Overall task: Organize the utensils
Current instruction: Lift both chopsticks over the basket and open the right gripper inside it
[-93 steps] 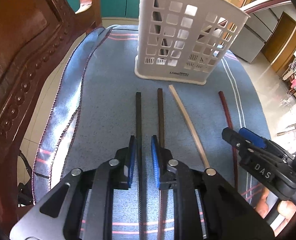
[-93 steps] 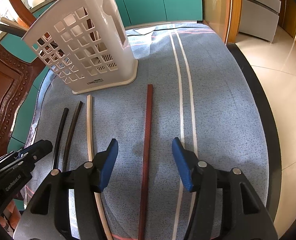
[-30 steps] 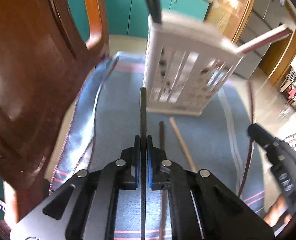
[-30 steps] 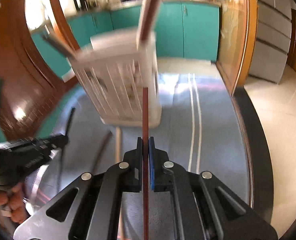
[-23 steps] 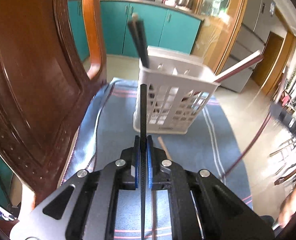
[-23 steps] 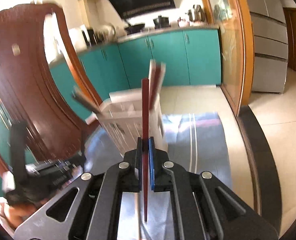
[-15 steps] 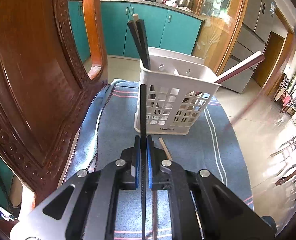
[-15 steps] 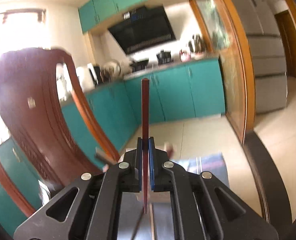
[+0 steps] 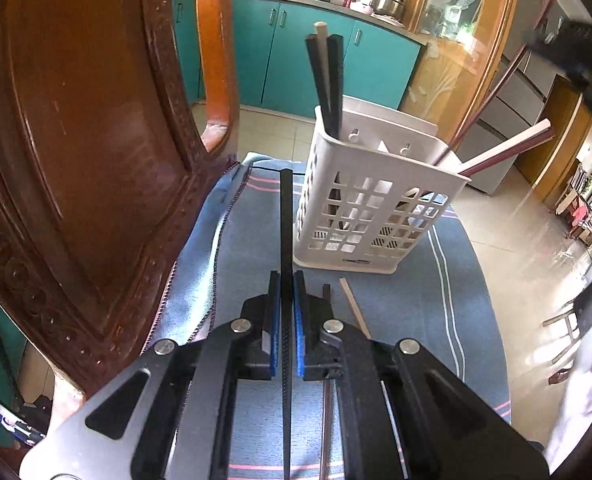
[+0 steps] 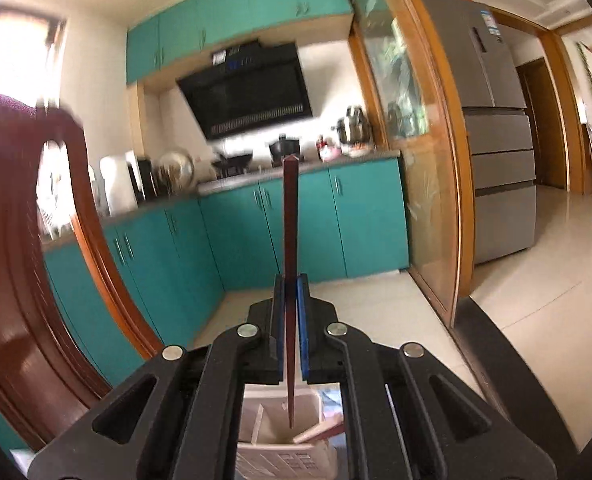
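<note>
The left hand-held gripper (image 9: 284, 312) is pinching a black chopstick (image 9: 285, 224) above the blue cloth (image 9: 252, 216), beside the white basket (image 9: 375, 208), while the right hand-held gripper (image 10: 291, 320) is clamping a dark red chopstick (image 10: 290, 216) upright, its lower tip hanging over that basket (image 10: 280, 446).

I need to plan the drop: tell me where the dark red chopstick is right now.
The dark red chopstick is clamped upright in the right gripper, its lower tip hanging just above the open top of the white slotted plastic basket.

chopsticks (image 9: 286, 232): 9 (some blurred) | basket (image 9: 379, 216): 1 | grippers (image 9: 286, 300): 2
</note>
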The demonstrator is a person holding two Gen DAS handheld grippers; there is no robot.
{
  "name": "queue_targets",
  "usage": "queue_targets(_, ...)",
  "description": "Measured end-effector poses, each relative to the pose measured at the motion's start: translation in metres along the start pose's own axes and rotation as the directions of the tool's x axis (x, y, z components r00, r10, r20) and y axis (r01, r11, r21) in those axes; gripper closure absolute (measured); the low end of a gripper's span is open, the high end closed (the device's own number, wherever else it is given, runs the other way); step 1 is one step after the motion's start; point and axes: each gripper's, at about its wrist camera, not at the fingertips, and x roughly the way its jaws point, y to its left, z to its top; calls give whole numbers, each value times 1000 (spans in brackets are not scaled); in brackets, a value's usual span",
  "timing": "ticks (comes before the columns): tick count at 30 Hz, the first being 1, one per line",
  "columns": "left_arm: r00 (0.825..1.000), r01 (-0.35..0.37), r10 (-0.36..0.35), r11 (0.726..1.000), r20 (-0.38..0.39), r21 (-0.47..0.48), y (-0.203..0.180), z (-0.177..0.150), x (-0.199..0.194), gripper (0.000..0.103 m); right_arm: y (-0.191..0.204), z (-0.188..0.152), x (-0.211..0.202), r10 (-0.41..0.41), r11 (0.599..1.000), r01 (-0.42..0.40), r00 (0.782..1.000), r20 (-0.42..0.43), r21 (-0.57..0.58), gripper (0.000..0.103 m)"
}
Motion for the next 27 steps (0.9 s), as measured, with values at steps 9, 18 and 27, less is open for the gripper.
queue_targets(9, 1000, 10, -10, 1000, 18, 9, -3, 0, -7, 96, 11, -36, 27, -6, 999, 1, 994, -111, -45, 96)
queue_targets(18, 1000, 12, -12, 1000, 18, 13, -3, -1, -9, 96, 5, -32, 12, 16, 1000, -18, 997, -80, -25, 66)
queue_targets(27, 1000, 9, -9, 1000, 29, 6, -4, -1, -10, 96, -11, -18, -25, 46, 999, -46, 999, 8, 3, 48)
